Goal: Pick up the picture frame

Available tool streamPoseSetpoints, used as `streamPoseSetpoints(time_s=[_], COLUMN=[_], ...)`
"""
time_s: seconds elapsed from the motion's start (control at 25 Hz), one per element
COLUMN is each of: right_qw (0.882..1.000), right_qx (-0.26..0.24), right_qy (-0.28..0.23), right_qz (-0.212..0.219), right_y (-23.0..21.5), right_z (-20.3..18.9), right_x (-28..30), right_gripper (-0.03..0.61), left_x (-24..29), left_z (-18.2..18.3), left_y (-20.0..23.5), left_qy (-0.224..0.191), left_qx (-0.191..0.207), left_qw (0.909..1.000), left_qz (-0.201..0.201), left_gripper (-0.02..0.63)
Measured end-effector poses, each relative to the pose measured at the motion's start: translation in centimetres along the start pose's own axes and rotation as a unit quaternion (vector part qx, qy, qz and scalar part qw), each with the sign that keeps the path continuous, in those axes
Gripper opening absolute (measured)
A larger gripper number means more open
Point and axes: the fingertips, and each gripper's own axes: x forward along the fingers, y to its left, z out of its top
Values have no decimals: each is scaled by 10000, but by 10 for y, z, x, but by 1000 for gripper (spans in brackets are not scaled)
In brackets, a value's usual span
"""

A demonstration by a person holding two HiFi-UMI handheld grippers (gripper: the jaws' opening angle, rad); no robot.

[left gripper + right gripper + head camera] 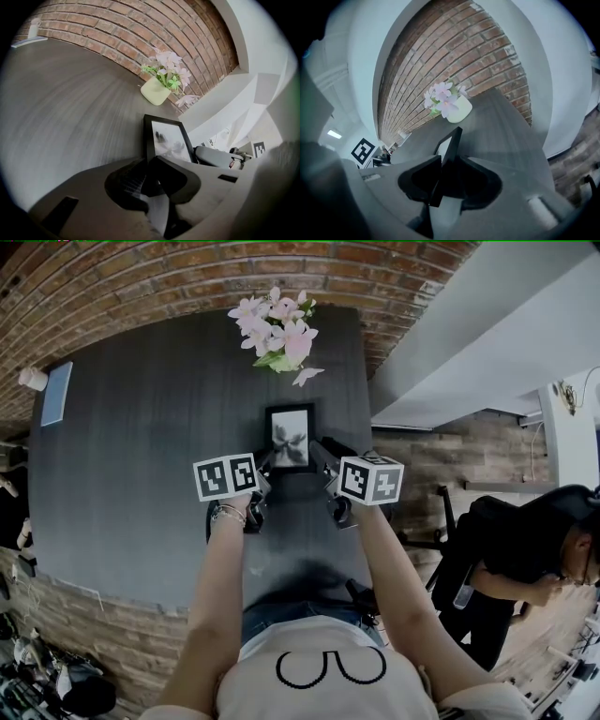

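A black picture frame [290, 437] with a grey print sits on the dark table [141, 456], just in front of me. My left gripper [262, 465] grips its lower left edge. In the left gripper view the frame [166, 138] runs up from between that gripper's [150, 161] closed jaws. My right gripper [321, 454] is at the frame's right side. In the right gripper view the frame [449, 145] stands edge-on between the jaws of the right gripper [449, 161], which are parted and not pressing on it.
A pale green pot of pink flowers [278, 334] stands at the table's far edge, against the brick wall. A blue notebook [56, 393] and a white cup [33, 379] lie at the far left corner. A person in black [525, 549] bends over beyond the table's right edge.
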Motion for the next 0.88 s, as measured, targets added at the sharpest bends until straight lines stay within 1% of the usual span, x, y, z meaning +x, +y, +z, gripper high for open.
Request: streamPoseSetpoints(time_s=[0.12,0.28,0.4,0.56,0.64,0.68,0.72,0.88], right_qw=[9989,9935,9869,9742,9696,9686,9679,9671], right_qx=[403,980,1364,1892,2047,2088,2117,2120], right_qy=[113,222,320,404,468,494,507,484], right_qz=[196,542,795,1166,1258,1258,1258,1317], right_y=[-2,1,5,11,12,12,11,11], right_z=[-4,-7,-10,-11,-12,-13,-13,-13], right_x=[9,19,28,38,41,42,42,42], right_gripper=[121,121,121,114,99,70,60,55], left_x=[0,0,0,1,1,1,1,2], left_z=[0,0,1,1,1,0,0,1], left_y=[0,0,0,1,0,0,0,0], left_qy=[9,26,32,43,48,52,56,69], left_qx=[-1,-25,-33,-31,-32,-32,-31,-37], left_qw=[10000,10000,10000,10000,10000,10000,10000,9999], left_qz=[-1,-18,-33,-48,-55,-60,-68,-107], left_gripper=[71,71,71,71,71,71,71,71])
